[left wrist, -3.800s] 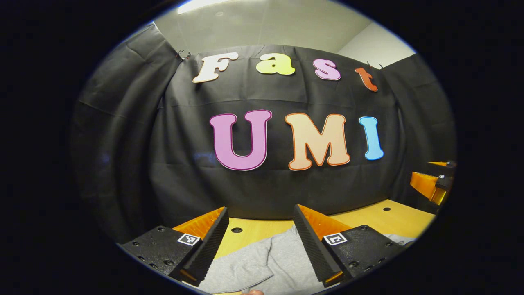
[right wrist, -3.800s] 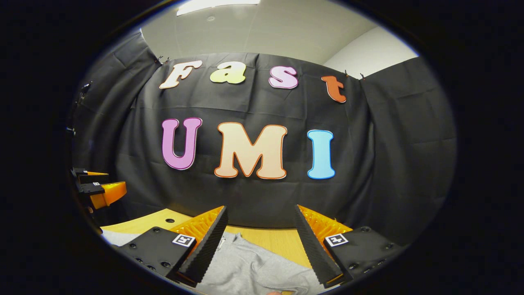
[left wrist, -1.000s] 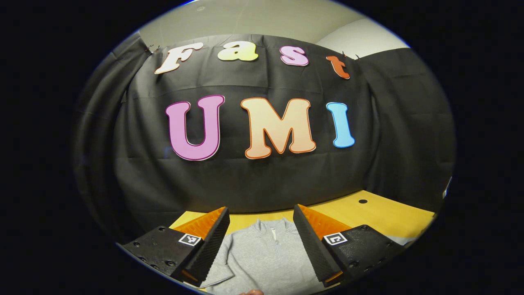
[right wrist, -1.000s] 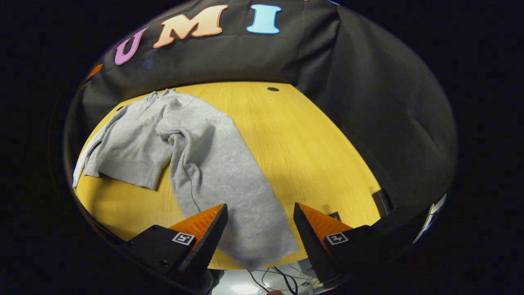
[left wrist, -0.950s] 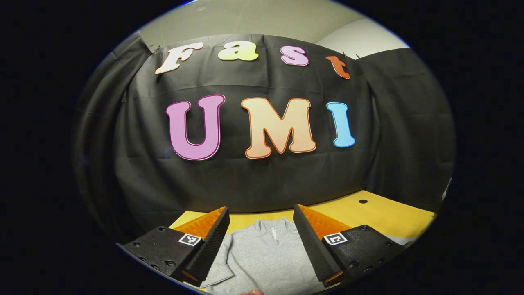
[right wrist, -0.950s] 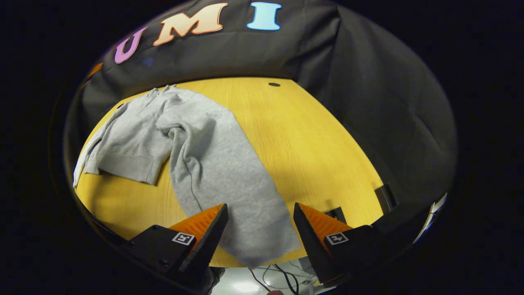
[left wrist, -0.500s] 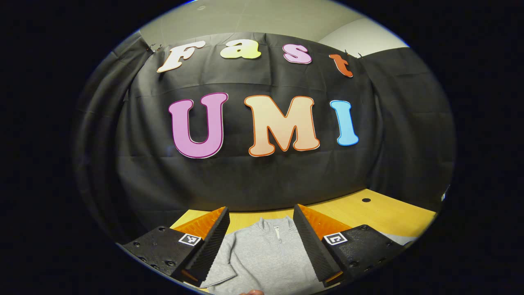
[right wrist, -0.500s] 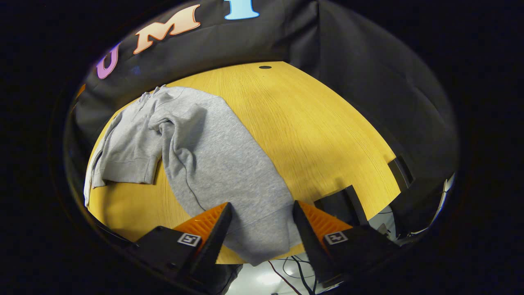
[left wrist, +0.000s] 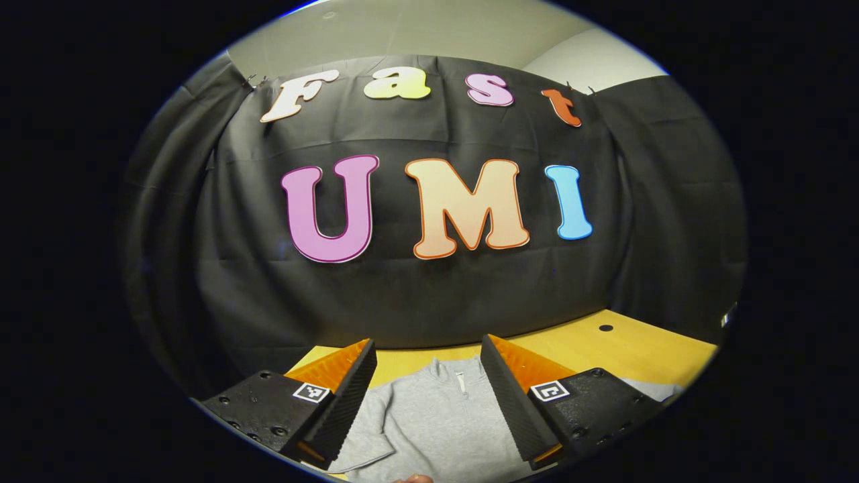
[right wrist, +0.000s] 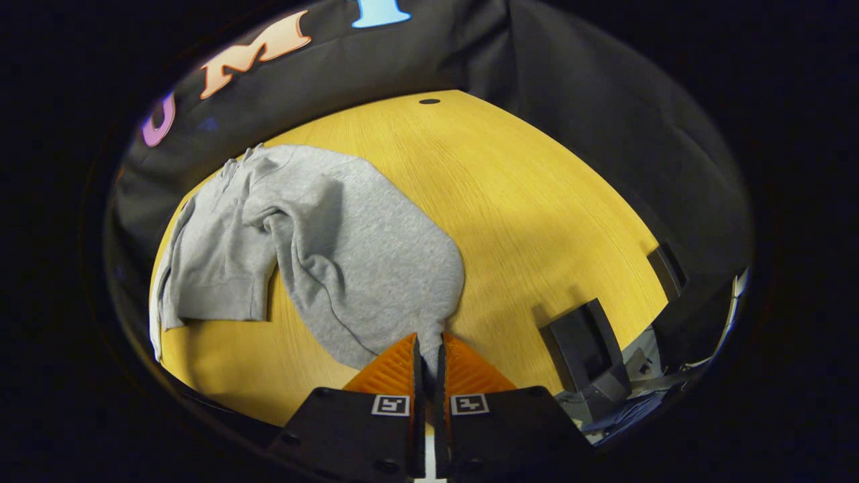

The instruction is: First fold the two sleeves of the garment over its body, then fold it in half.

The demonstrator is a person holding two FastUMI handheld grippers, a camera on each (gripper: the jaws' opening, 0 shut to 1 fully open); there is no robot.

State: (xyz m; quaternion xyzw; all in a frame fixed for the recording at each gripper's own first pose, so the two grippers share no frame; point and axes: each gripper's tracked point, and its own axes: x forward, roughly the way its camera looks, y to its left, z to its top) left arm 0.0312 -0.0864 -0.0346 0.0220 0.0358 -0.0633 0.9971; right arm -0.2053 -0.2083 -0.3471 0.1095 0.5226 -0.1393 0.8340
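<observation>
Garment: grey pullover, short zip at collar, lying on yellow wooden table; one long sleeve trails toward the near edge, cloth rumpled at the shoulder. Right gripper: fingers pinched together on the sleeve's end. Left gripper: fingers spread wide above the collar, holding nothing.

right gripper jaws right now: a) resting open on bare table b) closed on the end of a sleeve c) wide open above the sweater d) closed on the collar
b: in the right gripper view the right gripper has its jaws pressed together on the end of the grey sleeve, which stretches away from the collar across the table.
</observation>
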